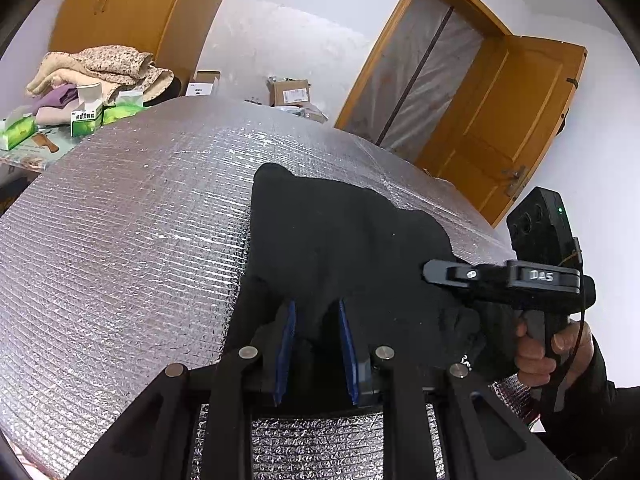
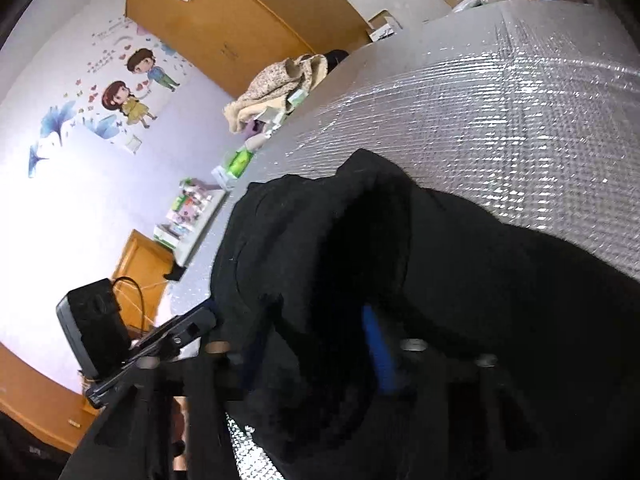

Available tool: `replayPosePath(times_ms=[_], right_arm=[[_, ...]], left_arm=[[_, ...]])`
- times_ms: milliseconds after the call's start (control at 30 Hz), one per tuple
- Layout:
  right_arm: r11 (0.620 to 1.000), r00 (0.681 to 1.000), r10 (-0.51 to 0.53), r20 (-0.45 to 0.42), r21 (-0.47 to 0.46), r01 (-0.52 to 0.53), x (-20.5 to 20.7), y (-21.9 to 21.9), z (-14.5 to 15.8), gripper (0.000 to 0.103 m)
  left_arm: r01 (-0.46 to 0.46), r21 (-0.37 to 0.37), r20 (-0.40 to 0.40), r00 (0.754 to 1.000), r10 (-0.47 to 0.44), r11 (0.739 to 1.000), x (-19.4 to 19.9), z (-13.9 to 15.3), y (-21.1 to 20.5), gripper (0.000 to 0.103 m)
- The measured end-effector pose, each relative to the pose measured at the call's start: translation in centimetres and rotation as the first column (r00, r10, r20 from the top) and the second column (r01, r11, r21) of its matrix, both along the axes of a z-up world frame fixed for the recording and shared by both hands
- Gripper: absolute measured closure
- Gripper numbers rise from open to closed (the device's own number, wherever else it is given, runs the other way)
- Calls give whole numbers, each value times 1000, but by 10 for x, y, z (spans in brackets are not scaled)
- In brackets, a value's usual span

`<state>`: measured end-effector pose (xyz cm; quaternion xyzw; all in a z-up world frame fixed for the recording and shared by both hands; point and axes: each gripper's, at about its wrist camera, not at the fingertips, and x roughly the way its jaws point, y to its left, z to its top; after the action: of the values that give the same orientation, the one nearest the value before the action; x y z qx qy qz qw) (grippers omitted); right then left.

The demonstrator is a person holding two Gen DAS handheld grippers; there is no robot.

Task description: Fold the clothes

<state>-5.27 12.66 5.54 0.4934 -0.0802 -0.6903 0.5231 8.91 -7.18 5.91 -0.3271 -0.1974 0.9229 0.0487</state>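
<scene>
My left gripper pinches the near edge of the black garment, bunched on the silver mat. My right gripper is buried in cloth; I cannot tell its grip. Judgement: mid-fold; next, carry the edge evenly.

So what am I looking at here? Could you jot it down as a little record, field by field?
Work surface: silver quilted foil mat
Garment: black garment, bunched on the mat's near edge
Left gripper: blue fingers either side of a fold of the garment
Right gripper: buried in the cloth, grip unclear
Person: one hand on the right gripper's handle
Background: heap of clothes, green tissue boxes, wooden door
</scene>
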Motion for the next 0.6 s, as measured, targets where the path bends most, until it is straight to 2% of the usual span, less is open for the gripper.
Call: replayPosePath(times_ms=[167,233,300,333,400,433,500,600], right_arm=[[999,1000,-4,-8,-50,4,12,13,13,91],[1000,1000,-21,-23,-22,21,12,17,12,89],[999,999,-43,-32,23,44,9,19,7,82],[997,998,-61,-29,43,62,7,19,5,74],[996,996,-83,-44,26,85,7,23,9,66],[996,996,-85,-41,25,86,6,22,9,58],[996,996,-84,-29,27,85,4,20,8,52],[996,997,-82,-11,29,83,-1,17,6,51]], left_arm=[[9,-2,3,1000,-9,1000,1,-1,0,81],[11,-3,5,1000,-11,1000,2,-2,0,81],[9,-5,13,1000,-9,1000,0,-4,0,81],[8,-5,16,1000,-8,1000,0,-4,0,81],[8,-5,15,1000,-8,1000,0,-4,0,81],[8,-5,15,1000,-8,1000,1,-4,-1,81],[9,-4,16,1000,-9,1000,0,-5,-1,81],[6,-4,19,1000,-6,1000,-1,-6,-1,81]])
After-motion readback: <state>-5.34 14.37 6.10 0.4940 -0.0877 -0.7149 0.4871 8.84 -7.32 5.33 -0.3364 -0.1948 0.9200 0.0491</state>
